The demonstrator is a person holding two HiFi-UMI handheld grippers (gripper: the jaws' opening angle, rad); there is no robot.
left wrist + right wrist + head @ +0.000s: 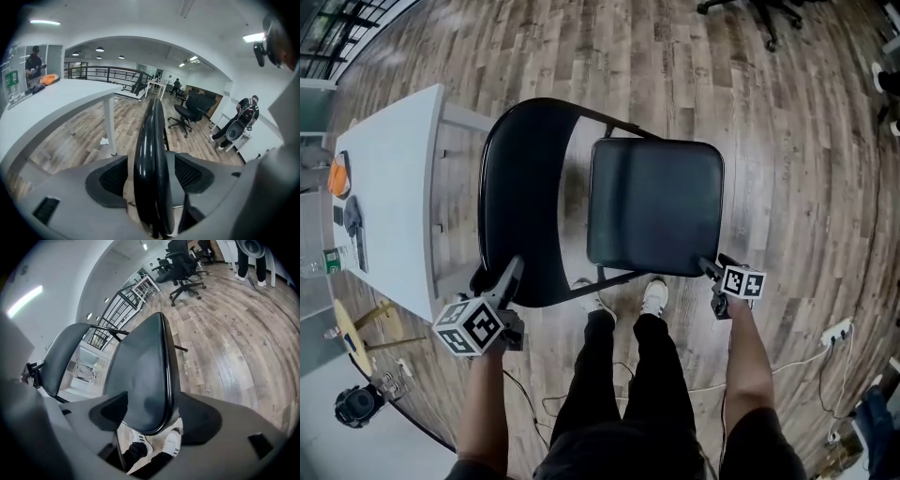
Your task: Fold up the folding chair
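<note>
A black folding chair stands open on the wood floor, right in front of me. Its curved backrest (525, 187) is at the left and its square seat (656, 206) at the right. My left gripper (514, 267) is at the backrest's near edge. In the left gripper view the backrest (150, 140) runs edge-on between the wide jaws of the left gripper (150, 180), with a gap on each side. My right gripper (710, 268) is at the seat's near right corner. In the right gripper view that seat (145, 376) lies between the jaws of the right gripper (150, 413), whose pads stand clear of it.
A white table (389, 187) carrying small items stands close to the chair's left. My feet (654, 295) are just under the seat's near edge. A power strip with cable (836, 330) lies on the floor to the right. Office chairs (759, 14) and people (243, 117) are farther off.
</note>
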